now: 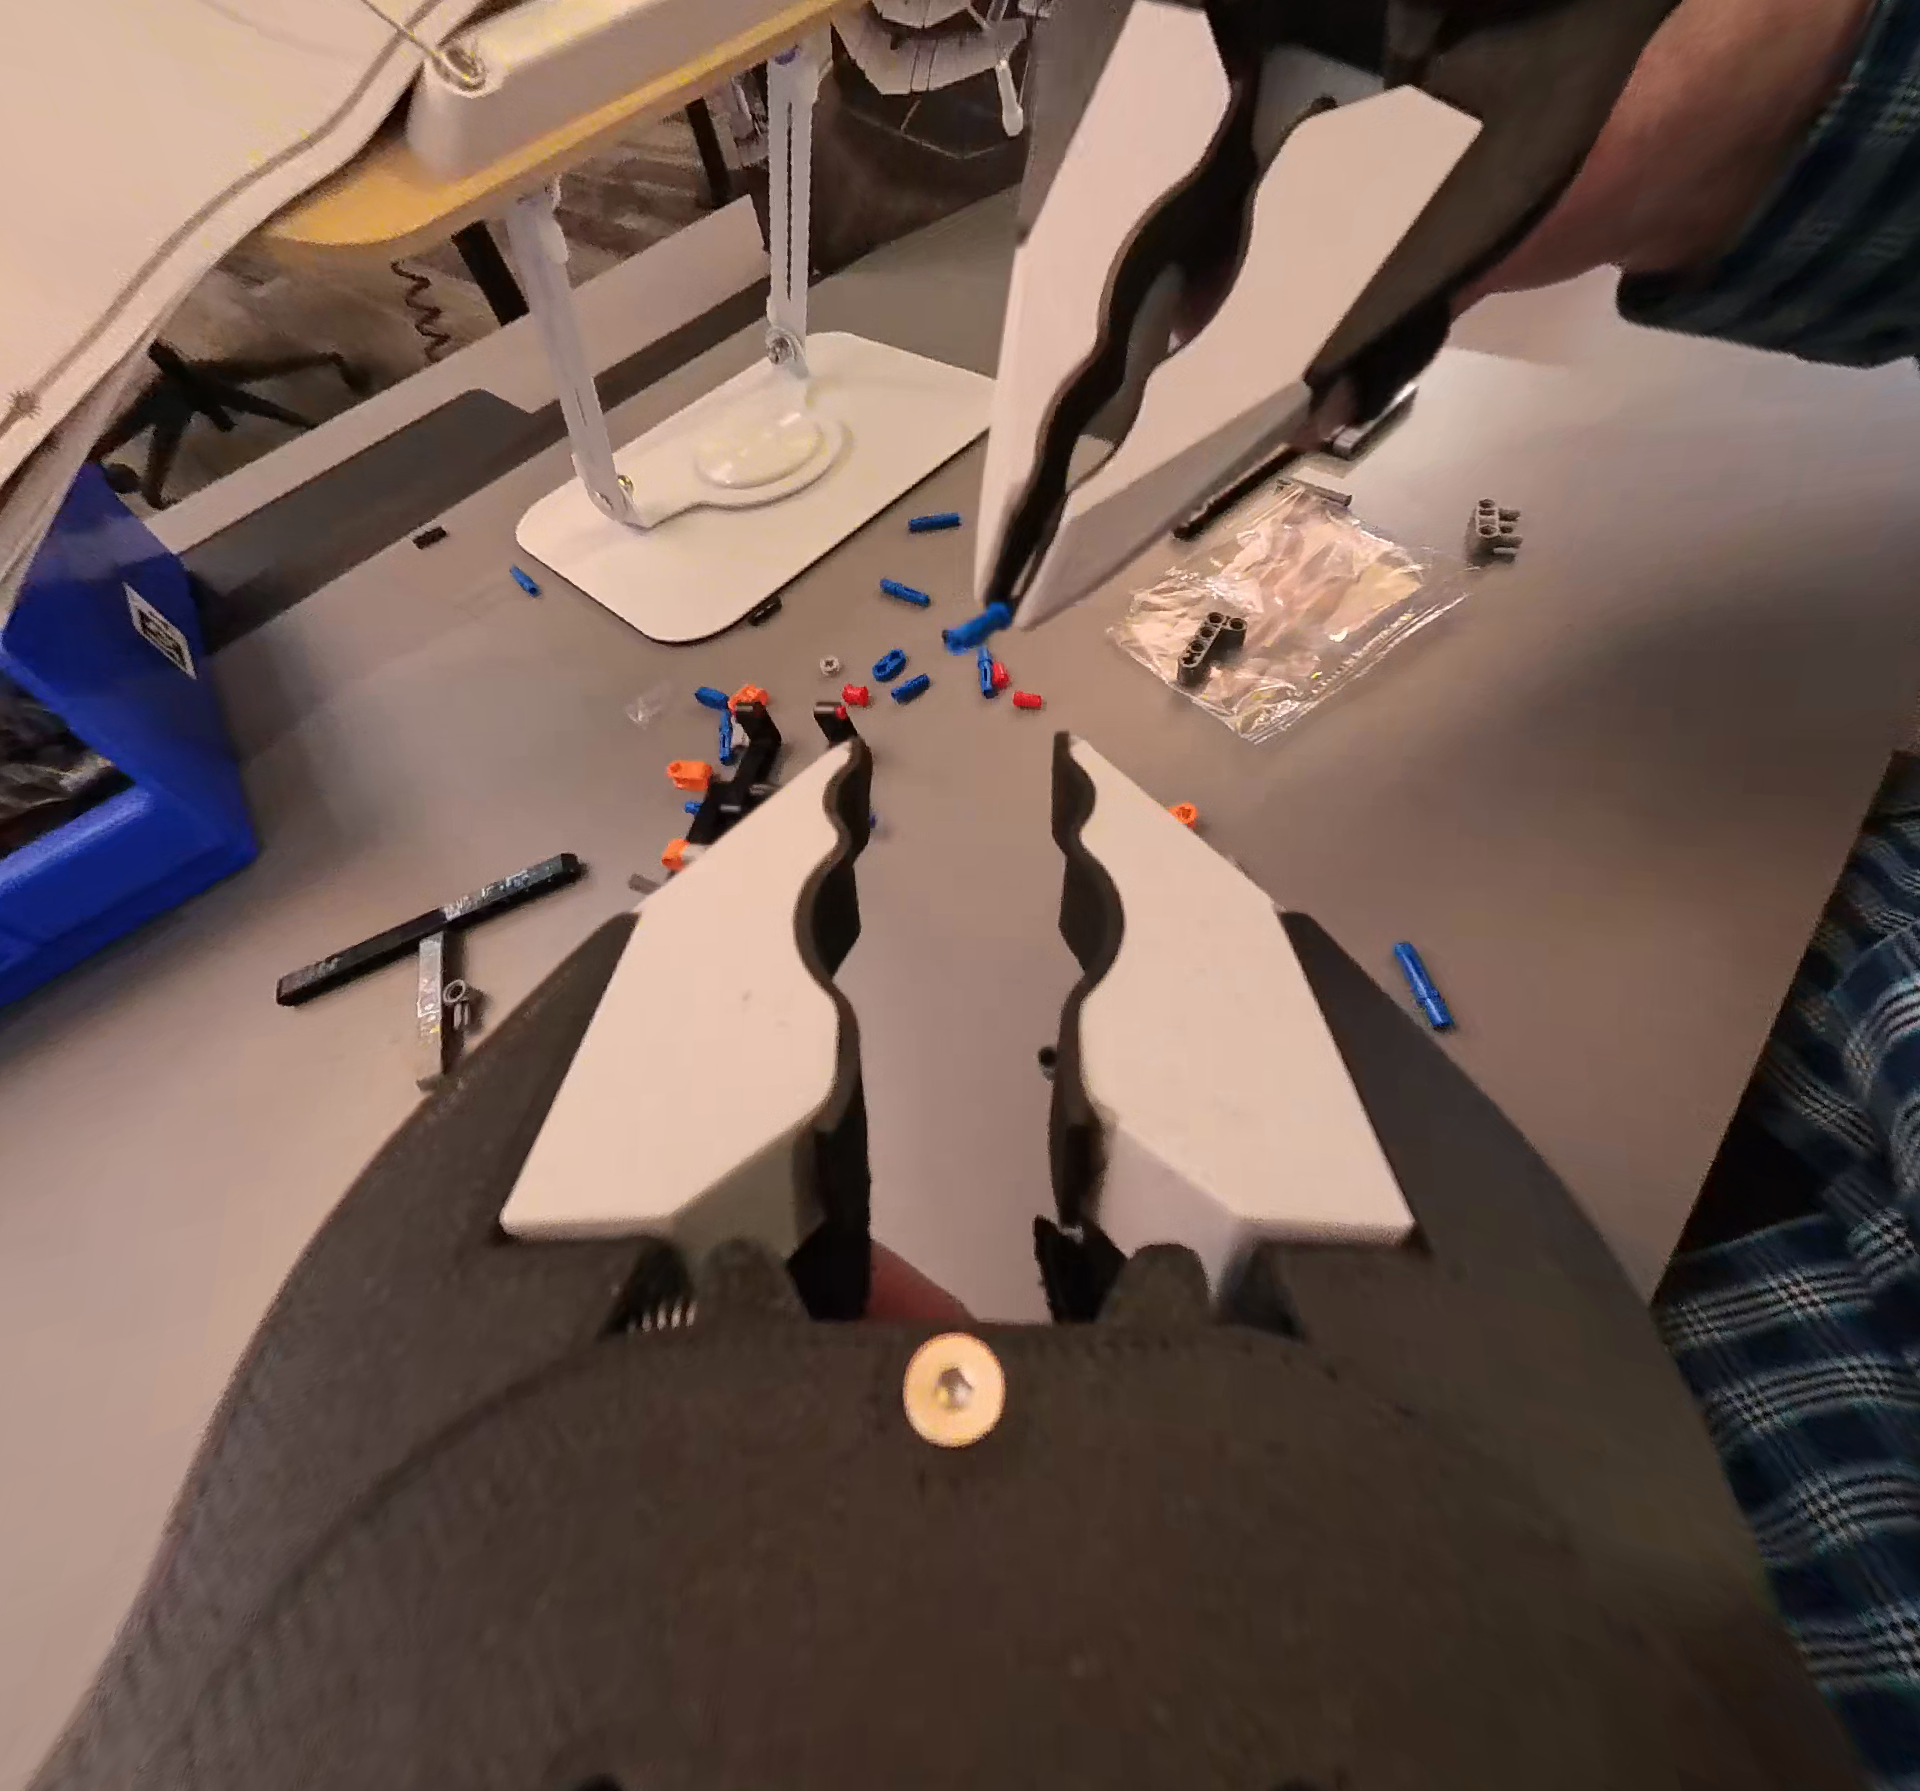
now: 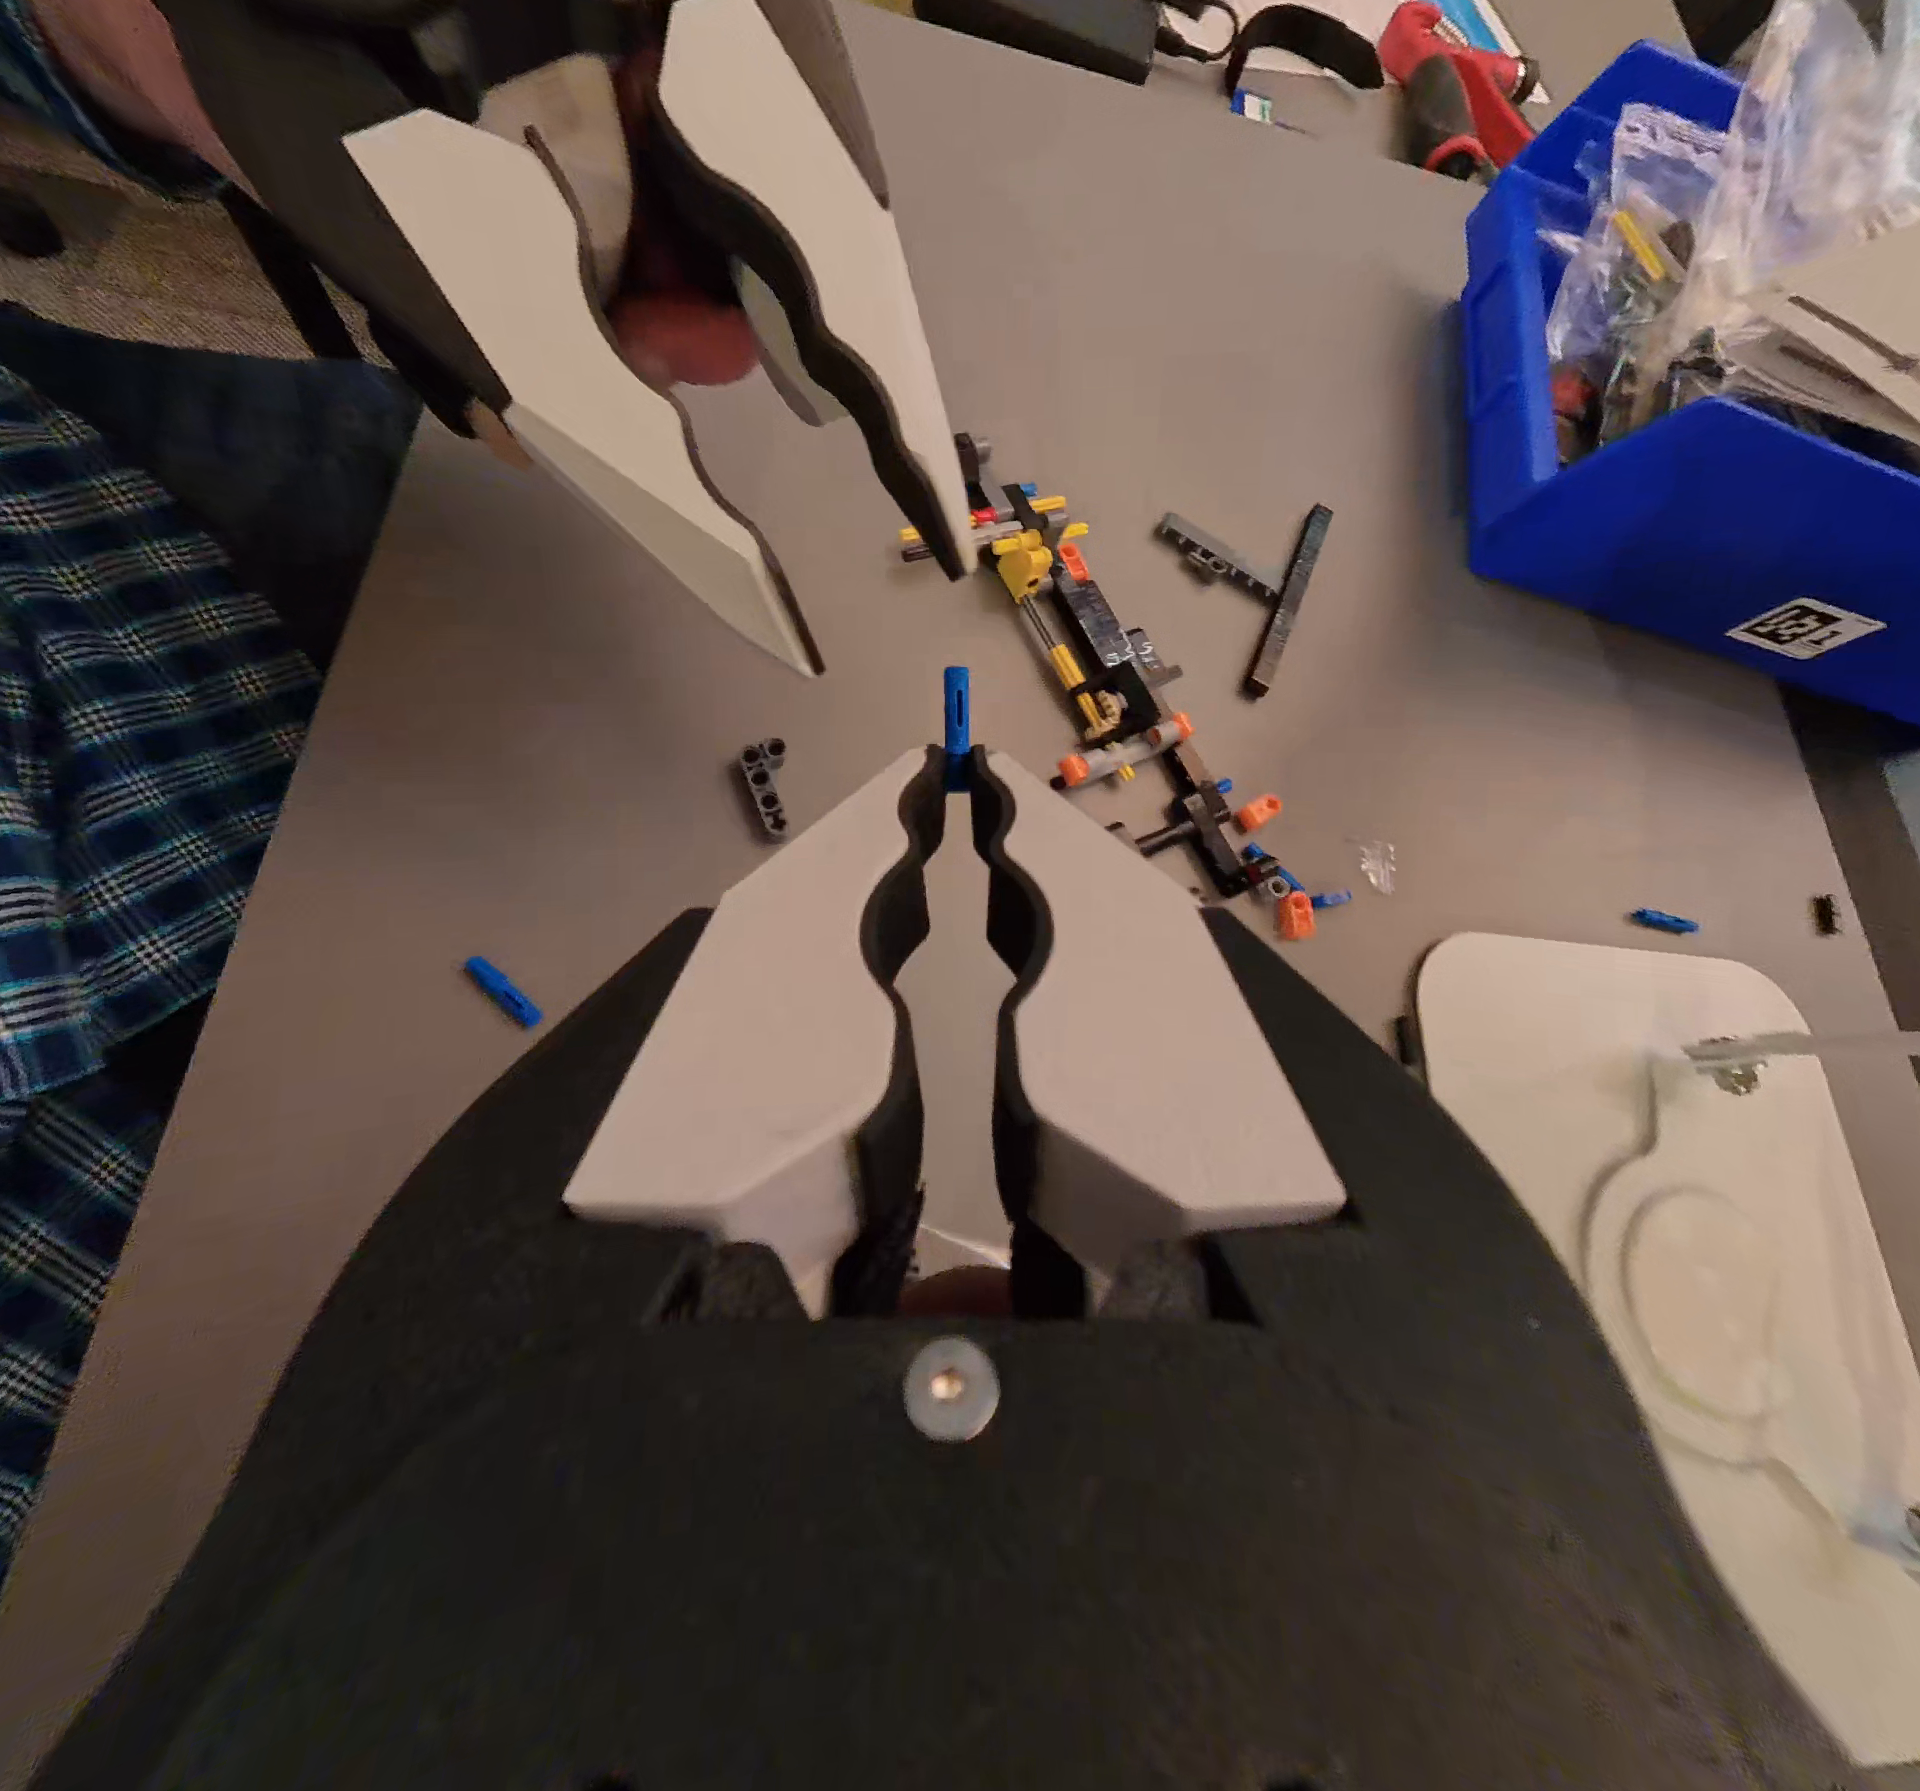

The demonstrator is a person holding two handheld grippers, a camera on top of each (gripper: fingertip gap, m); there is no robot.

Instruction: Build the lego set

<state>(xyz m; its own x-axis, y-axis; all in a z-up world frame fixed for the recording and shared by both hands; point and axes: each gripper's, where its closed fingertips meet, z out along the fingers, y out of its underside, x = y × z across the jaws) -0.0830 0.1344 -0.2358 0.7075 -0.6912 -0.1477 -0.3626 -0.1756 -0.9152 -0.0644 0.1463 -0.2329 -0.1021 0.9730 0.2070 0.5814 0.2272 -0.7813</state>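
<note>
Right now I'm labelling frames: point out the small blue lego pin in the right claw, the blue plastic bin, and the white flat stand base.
small blue lego pin (image 2: 956,707): right wrist view, exposed shaft.
blue plastic bin (image 2: 1662,536): right wrist view, front wall.
white flat stand base (image 1: 769,494): left wrist view, bare plate.

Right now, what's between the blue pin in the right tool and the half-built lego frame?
Only bare grey table, seen in the right wrist view: the right tool holds the blue pin clear of the frame.
</note>
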